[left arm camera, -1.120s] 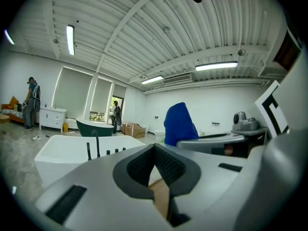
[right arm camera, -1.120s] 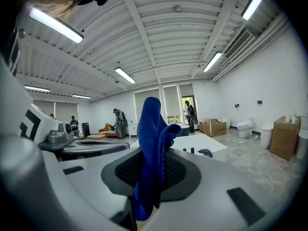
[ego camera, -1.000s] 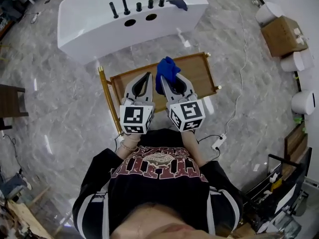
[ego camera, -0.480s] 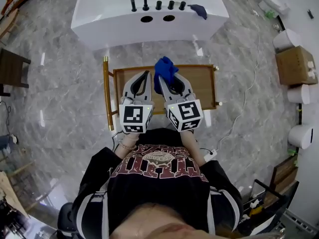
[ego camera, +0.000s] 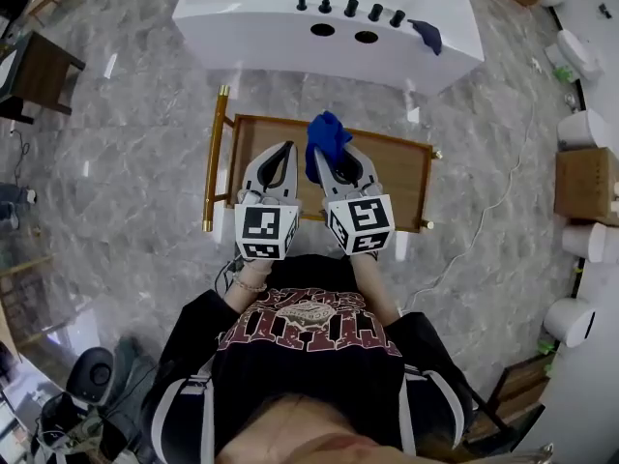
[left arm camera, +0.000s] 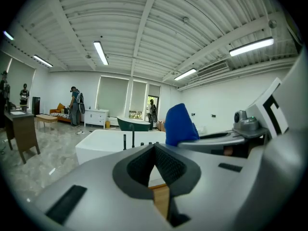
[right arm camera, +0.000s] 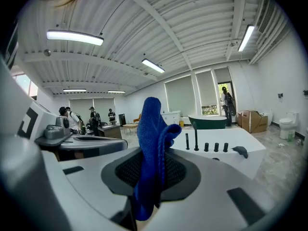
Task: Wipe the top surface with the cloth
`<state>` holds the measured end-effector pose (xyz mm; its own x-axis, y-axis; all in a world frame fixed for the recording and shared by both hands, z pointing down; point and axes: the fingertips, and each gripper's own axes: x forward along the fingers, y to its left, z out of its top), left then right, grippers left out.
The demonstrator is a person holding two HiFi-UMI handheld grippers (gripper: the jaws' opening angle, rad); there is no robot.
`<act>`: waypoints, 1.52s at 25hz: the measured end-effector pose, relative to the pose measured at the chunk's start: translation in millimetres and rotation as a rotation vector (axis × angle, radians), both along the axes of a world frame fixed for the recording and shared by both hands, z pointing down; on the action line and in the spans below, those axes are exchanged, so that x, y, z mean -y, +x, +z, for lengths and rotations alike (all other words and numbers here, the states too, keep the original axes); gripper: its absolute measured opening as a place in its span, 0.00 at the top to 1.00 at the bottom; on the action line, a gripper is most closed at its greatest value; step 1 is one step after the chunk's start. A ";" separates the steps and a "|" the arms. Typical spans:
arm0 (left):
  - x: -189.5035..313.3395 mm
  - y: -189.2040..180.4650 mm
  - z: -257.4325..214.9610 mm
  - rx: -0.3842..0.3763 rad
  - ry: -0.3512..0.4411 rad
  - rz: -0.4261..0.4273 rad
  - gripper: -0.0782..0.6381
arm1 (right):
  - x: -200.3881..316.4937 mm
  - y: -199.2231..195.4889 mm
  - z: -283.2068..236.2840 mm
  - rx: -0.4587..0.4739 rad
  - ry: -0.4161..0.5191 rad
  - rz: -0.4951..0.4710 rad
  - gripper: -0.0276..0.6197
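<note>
While the right claw (ego camera: 323, 154) pinches the blue cloth (ego camera: 326, 133) over the wooden bench (ego camera: 398, 176) — cloth bunched upright — the left claw (ego camera: 288, 148) hangs just beside it; pressed together, empty.

No word, number or brand can be read anywhere. The nearest thing to text is the arched pale lettering on the chest of the person's dark shirt (ego camera: 308, 319), near the bottom of the head view. It is too small and warped to spell out. The left marker cube (ego camera: 265, 233), on the left gripper (ego camera: 286, 149), and the right marker cube (ego camera: 365, 225), on the right gripper (ego camera: 323, 155), carry black-and-white square patterns, not letters or digits.
</note>
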<state>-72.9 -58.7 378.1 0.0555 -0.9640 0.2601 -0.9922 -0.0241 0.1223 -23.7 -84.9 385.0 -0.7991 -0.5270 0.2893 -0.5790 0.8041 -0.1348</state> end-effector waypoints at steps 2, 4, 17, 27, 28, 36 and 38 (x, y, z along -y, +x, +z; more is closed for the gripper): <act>-8.4 -6.4 7.3 0.016 -0.016 -0.030 0.82 | -3.6 -6.7 9.4 0.000 -0.021 -0.025 0.82; -14.8 -16.8 15.9 0.029 -0.032 -0.058 0.82 | -6.1 -16.9 18.2 -0.004 -0.036 -0.047 0.82; -27.3 -75.4 60.1 0.006 -0.107 -0.175 0.82 | -20.4 -85.4 54.9 -0.029 -0.086 -0.184 0.82; -19.3 -95.6 118.1 -0.058 -0.209 -0.201 0.82 | -4.4 -120.6 113.3 -0.087 -0.193 -0.216 0.82; -19.6 -97.5 125.7 -0.069 -0.220 -0.205 0.82 | -2.9 -125.1 120.9 -0.090 -0.209 -0.220 0.82; -30.5 -110.7 178.7 -0.105 -0.302 -0.263 0.82 | 9.7 -164.0 179.8 -0.154 -0.275 -0.257 0.82; -33.2 -111.4 191.6 -0.131 -0.325 -0.267 0.82 | 10.9 -171.0 190.9 -0.178 -0.273 -0.262 0.82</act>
